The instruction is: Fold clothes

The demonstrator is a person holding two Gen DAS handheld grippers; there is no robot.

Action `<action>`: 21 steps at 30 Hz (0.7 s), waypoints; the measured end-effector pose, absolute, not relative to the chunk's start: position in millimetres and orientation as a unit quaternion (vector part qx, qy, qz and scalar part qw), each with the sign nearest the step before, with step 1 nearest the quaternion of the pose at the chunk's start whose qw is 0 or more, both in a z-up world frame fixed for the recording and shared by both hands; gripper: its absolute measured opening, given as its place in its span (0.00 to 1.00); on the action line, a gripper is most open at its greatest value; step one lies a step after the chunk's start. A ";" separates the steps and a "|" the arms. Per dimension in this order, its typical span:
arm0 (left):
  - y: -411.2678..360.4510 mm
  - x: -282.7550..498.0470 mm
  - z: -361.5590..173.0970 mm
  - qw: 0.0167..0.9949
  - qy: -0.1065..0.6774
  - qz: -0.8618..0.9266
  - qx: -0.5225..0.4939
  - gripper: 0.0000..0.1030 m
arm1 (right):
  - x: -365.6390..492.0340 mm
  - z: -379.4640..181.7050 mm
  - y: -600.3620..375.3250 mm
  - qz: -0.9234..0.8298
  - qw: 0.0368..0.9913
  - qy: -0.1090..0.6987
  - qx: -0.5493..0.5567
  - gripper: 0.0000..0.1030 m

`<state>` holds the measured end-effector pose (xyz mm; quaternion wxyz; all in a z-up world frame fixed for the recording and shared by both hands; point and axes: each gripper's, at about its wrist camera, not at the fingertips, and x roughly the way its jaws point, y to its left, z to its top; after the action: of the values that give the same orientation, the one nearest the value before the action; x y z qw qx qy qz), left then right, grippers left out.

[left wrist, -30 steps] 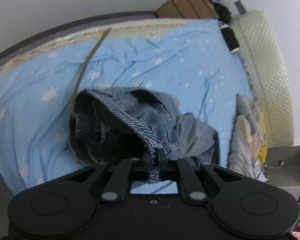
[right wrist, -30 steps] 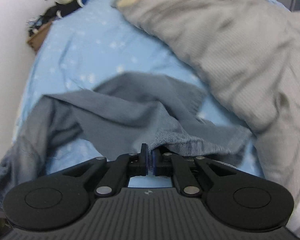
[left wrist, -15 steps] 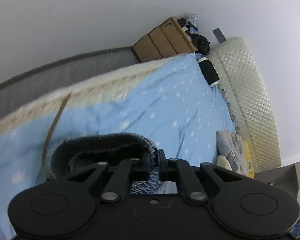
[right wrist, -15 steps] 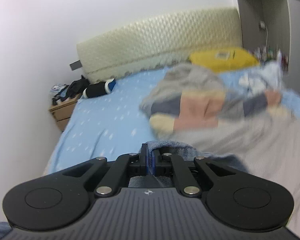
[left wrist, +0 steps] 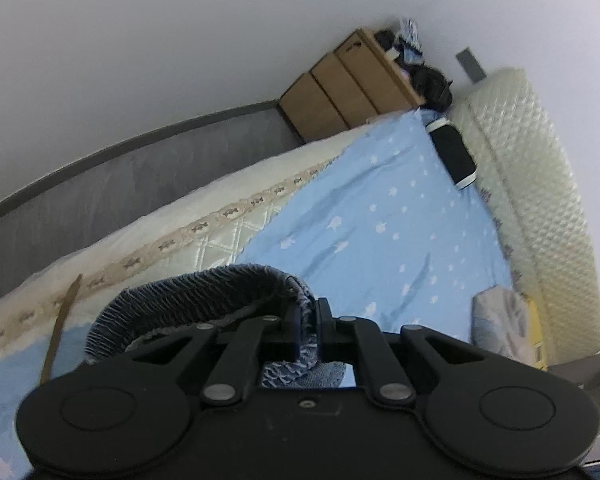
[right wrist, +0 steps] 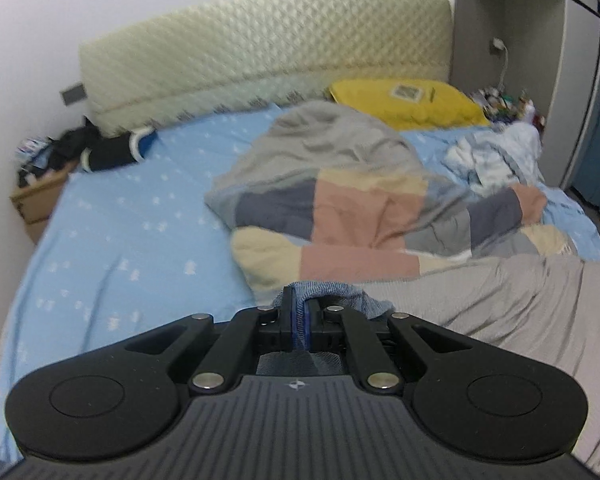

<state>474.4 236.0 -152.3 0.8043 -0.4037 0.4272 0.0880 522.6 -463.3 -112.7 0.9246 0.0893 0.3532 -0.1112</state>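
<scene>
A blue denim garment with an elastic ruched waistband hangs from both grippers, lifted above the bed. My left gripper is shut on the waistband, which loops out to the left of the fingers. My right gripper is shut on another edge of the same denim garment, which bunches just past the fingertips. Most of the garment hangs below both cameras and is hidden.
The bed has a light blue star-print sheet and a cream quilted headboard. A patchwork quilt, grey blanket and yellow pillow lie on the right. A wooden nightstand stands by the wall. A brown strap lies at the left.
Both grippers have risen with the denim garment, lifting it off the bed. The views now look across the bed toward the wall and headboard instead of down at the sheet.
</scene>
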 end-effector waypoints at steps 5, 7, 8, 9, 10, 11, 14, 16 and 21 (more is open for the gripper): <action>229.5 486.5 -164.3 0.803 0.446 0.090 -0.384 0.44 | 513.1 -140.2 -457.5 -0.107 0.909 0.390 0.103 0.40; 231.7 478.4 -165.4 0.802 0.445 0.087 -0.389 0.45 | 499.0 -147.8 -456.8 -0.102 0.905 0.399 0.102 0.42; 234.0 473.4 -164.8 0.801 0.443 0.084 -0.394 0.47 | 490.8 -151.2 -457.1 -0.101 0.903 0.404 0.107 0.42; 237.0 466.4 -163.7 0.799 0.440 0.082 -0.400 0.47 | 481.1 -155.2 -459.0 -0.102 0.900 0.408 0.114 0.43; 240.6 456.9 -162.2 0.798 0.437 0.081 -0.408 0.48 | 470.7 -159.0 -461.0 -0.103 0.897 0.411 0.122 0.43; 244.1 447.4 -160.6 0.797 0.432 0.081 -0.414 0.53 | 459.0 -162.8 -463.2 -0.104 0.895 0.414 0.131 0.44; 252.5 416.9 -154.6 0.802 0.422 0.090 -0.413 0.61 | 423.4 -179.5 -466.8 -0.106 0.882 0.432 0.155 0.48; 259.3 396.4 -152.9 0.800 0.420 0.096 -0.417 0.61 | 399.0 -194.2 -466.7 -0.103 0.869 0.451 0.175 0.51; 272.8 349.4 -154.3 0.794 0.410 0.111 -0.435 0.66 | 350.2 -227.2 -438.4 -0.070 0.840 0.503 0.191 0.51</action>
<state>349.4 272.8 -154.3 0.7942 -0.4346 0.4099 0.1110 350.2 -438.4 -227.2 0.8401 0.1906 0.5030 -0.0697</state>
